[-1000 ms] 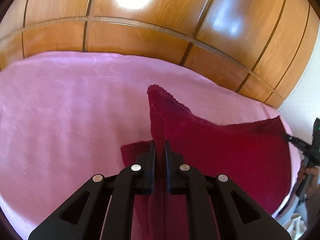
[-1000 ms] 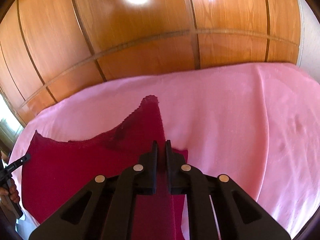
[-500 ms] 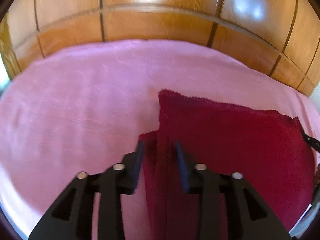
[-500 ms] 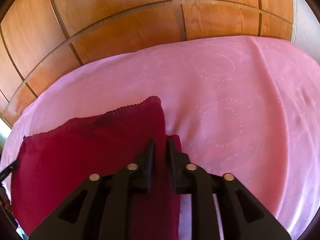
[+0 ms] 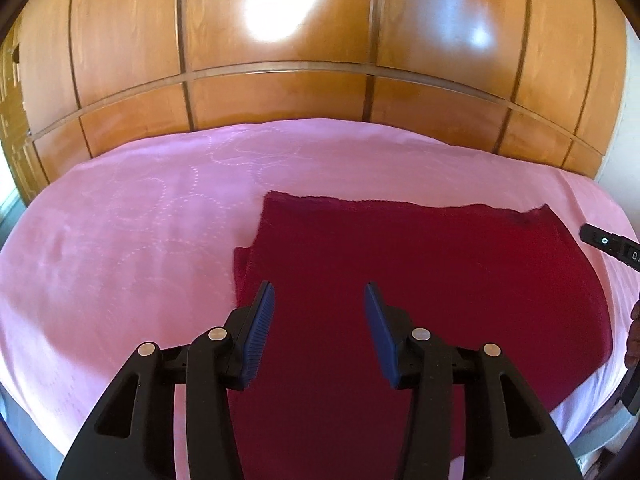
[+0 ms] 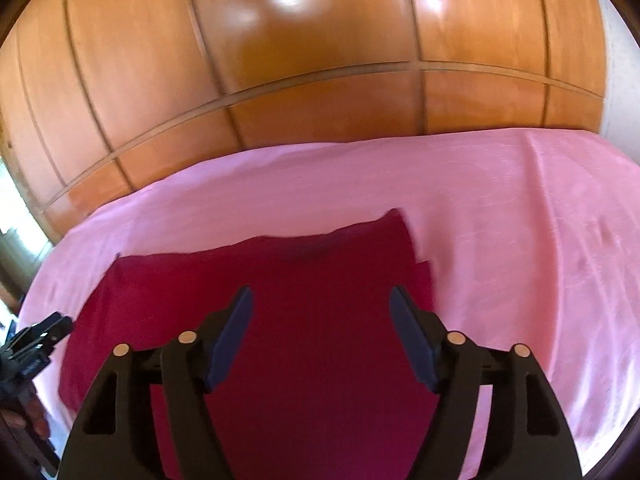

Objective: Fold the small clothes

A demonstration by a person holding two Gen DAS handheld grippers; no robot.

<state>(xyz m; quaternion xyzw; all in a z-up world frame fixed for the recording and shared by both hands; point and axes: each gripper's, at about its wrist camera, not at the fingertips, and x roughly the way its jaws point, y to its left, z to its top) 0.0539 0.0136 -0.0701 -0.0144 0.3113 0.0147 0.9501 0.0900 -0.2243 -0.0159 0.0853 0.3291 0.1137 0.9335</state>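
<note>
On pink sheet (image 5: 120, 240), red cloth (image 5: 420, 280) lies folded; both grippers gape.

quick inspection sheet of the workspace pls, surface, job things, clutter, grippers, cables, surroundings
Surface: pink bedspread with a faint ring pattern, smooth apart from light creases at the right in the right wrist view.
Job's things: dark red cloth lies flat on the bedspread, doubled over; a lower layer peeks out at its left edge.
Clutter: nothing seen.
Grippers: left gripper open above the cloth, holding nothing; right gripper open above the cloth, holding nothing.
Cables: nothing seen.
Surroundings: glossy wooden panel wall behind the bed, with light glare; a strip of pale wall at the far right.
</note>
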